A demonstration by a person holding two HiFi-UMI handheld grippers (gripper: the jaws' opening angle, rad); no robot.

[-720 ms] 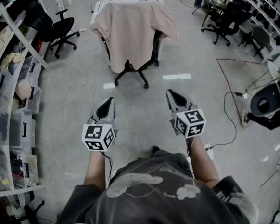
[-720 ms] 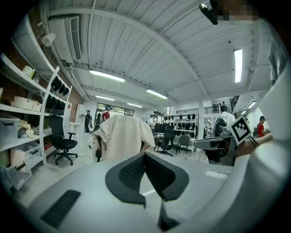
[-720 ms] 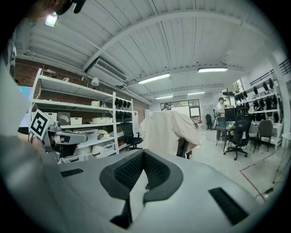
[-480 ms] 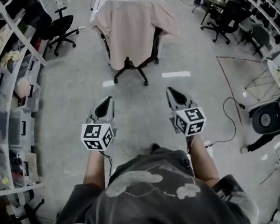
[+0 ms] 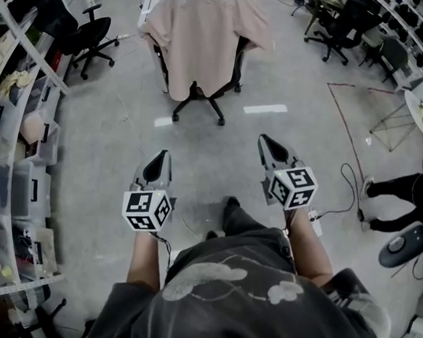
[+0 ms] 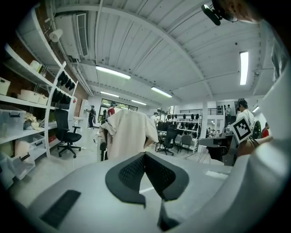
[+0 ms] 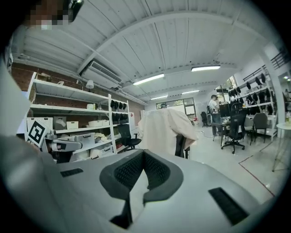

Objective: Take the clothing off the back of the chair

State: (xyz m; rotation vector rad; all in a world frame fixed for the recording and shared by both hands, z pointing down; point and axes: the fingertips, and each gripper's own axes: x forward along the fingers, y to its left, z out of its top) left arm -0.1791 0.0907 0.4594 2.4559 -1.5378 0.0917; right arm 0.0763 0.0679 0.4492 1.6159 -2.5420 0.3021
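A pale pink shirt (image 5: 202, 34) hangs over the back of a black office chair (image 5: 198, 107) on the floor ahead of me. The same shirt (image 6: 128, 133) shows straight ahead in the left gripper view, and the shirt (image 7: 164, 129) also in the right gripper view. My left gripper (image 5: 160, 158) is shut and holds nothing, well short of the chair. My right gripper (image 5: 262, 139) is shut too and empty, a little nearer the chair. In each gripper view the black pads meet at the tips.
Shelving with plastic bins (image 5: 21, 135) lines the left side. A second black chair (image 5: 90, 38) stands by the shelves. More office chairs (image 5: 350, 26) are at the back right. A person's legs (image 5: 396, 190) and a cable (image 5: 355, 190) lie to the right.
The chair and shirt sit slightly higher and nearer in the head view as I step forward. A foot now shows below the grippers. At the right, a person's legs have come into view.
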